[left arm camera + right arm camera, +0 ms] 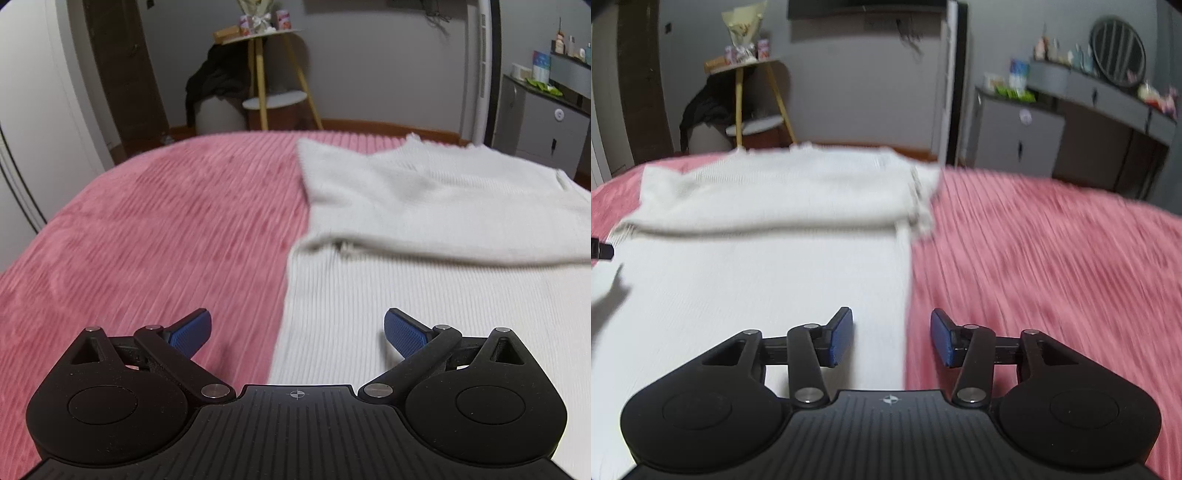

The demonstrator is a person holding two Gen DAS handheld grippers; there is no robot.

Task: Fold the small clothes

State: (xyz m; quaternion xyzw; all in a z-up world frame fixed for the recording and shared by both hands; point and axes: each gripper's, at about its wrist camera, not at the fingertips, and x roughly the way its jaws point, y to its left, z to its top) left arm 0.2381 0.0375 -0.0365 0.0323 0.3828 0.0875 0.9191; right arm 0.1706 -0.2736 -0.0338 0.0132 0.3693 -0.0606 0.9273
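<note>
— looking at the white knit top (pixel 443 280) first: where does it lie on the bed (pixel 147 229)?

— flat on the pink ribbed cover, with its far part already doubled back toward the near part, so a thick folded band runs across it from side to side. the long axis of what remains runs away from both cameras, from the near hem toward that band.

— and the left gripper (pixel 297 332)?

— it hovers over the top's left border. the cloth edge passes between its jaws: one blue pad sits over bare pink cover, the other over white knit. the jaws are spread wide and grasp nothing.

— the right gripper (pixel 892 336)?

— mirrored. the top's right border runs up between its jaws, left pad over knit, right pad over pink. these jaws are also released, though parted less widely than the left pair, and they hold nothing.

— which is nearer the cloth?

— neither clearly; each straddles its own side edge at the near end. whether any pad touches the fabric cannot be told, and both views are smeared by motion.

— so what does the coming move turn on?

— probably on each pair of jaws closing on its own near corner or side edge, then carrying the near part forward along the long axis onto the folded band. the risk, as a judgement, is pinching the pink cover together with the knit.
</note>
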